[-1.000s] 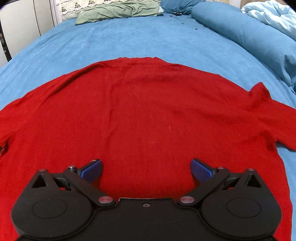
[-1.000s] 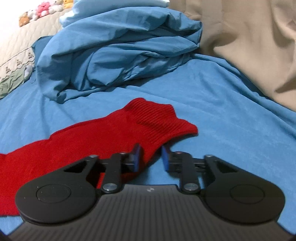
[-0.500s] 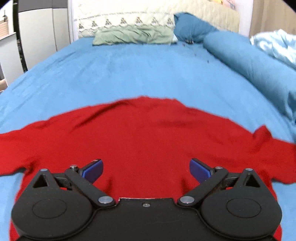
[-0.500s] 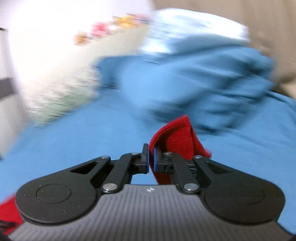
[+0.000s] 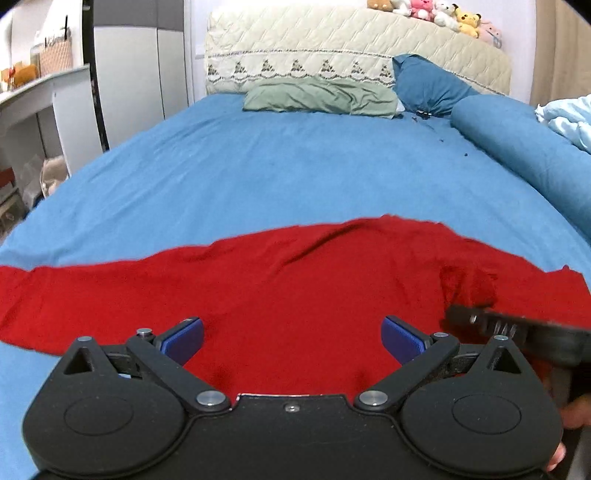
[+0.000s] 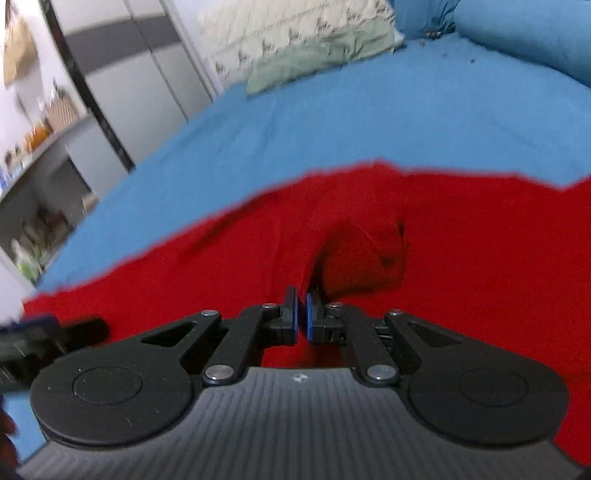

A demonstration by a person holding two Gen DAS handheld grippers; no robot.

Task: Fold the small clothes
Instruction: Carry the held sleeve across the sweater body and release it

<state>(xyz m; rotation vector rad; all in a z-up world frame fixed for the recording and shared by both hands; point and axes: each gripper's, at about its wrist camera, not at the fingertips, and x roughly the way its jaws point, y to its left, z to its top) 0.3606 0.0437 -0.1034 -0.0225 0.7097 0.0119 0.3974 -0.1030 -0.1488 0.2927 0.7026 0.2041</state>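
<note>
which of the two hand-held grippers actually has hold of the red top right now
The right hand-held gripper: its jaws are pinched shut on a bunched fold of the red top. The left hand-held gripper hangs over it with jaws wide apart, holding nothing.

Home bedroom, no doubt: big bed w/ blue sheet point(image 5: 295, 177), quilted cream headboard point(image 5: 354, 48) w/ plush toys point(image 5: 436, 11) lined on top, green pillow point(image 5: 321, 98), blue bolster point(image 5: 517, 147), grey wardrobe point(image 5: 136, 74), white shelf point(image 5: 33, 96) at left.
</note>
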